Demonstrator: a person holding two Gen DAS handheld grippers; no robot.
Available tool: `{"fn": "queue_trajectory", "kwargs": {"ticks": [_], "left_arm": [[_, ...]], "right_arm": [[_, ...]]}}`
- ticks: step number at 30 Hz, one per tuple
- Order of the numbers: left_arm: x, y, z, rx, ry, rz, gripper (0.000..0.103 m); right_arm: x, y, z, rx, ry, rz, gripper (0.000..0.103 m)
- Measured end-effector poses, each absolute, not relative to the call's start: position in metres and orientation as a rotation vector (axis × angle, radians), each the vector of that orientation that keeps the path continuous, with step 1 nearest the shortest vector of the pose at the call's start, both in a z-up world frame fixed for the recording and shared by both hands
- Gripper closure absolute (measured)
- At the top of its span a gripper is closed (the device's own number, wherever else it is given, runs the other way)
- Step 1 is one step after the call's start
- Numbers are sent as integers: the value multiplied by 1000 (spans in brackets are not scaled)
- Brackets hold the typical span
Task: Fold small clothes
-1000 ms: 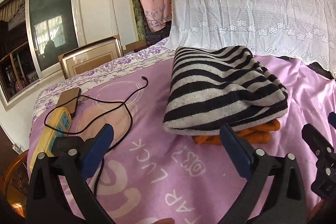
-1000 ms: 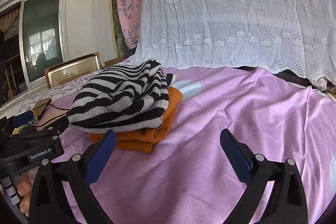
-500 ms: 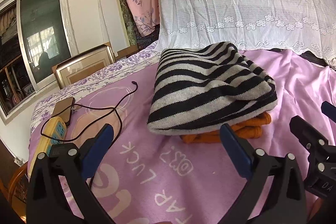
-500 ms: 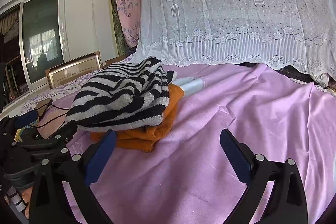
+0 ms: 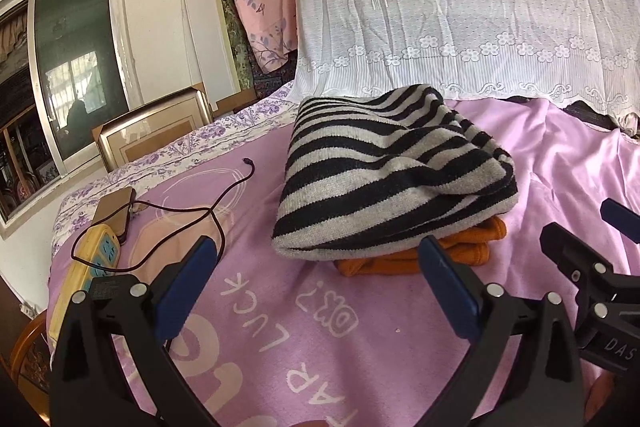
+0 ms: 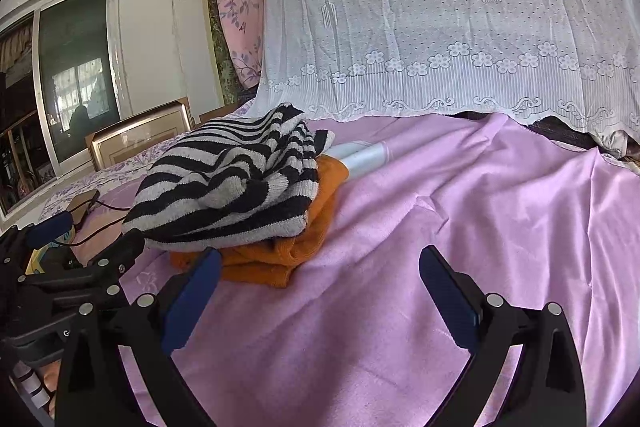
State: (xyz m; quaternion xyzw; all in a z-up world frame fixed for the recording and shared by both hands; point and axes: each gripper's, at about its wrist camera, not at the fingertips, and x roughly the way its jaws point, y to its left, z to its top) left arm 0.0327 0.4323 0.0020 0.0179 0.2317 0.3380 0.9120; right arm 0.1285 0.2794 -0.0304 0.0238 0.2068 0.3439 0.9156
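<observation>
1. Since 1 s ago both cams pulled back & tilted; striped sweater (image 5: pixel 392 175) sat lower in the left view, stack itself didn't shift.
2. Sweater lay folded on orange garment (image 5: pixel 420 255), mid pink blanket (image 5: pixel 280 327).
3. Judged soft, light, floppy knit; best pinched at the folded front edge.
4. Left gripper (image 5: pixel 316 291) & right gripper (image 6: pixel 316 299): jaws apart, empty, short of the stack.
5. Cable (image 5: pixel 192 219) & power strip (image 5: pixel 92 267) lay off to the left.

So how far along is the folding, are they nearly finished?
Two pieces look done: a folded striped sweater lies stacked on a folded orange garment on the pink bedspread. Nothing is in hand: the left gripper and right gripper are both open and empty. No unfolded clothes show in either view, so it may be nearly finished.
</observation>
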Motion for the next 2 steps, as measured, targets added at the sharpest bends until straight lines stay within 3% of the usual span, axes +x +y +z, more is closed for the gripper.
{"fn": "queue_trajectory", "kwargs": {"ticks": [2], "left_arm": [[32,434,2,31,479,701,5]], "right_arm": [[129,279,-31,53,428,707,3]]}}
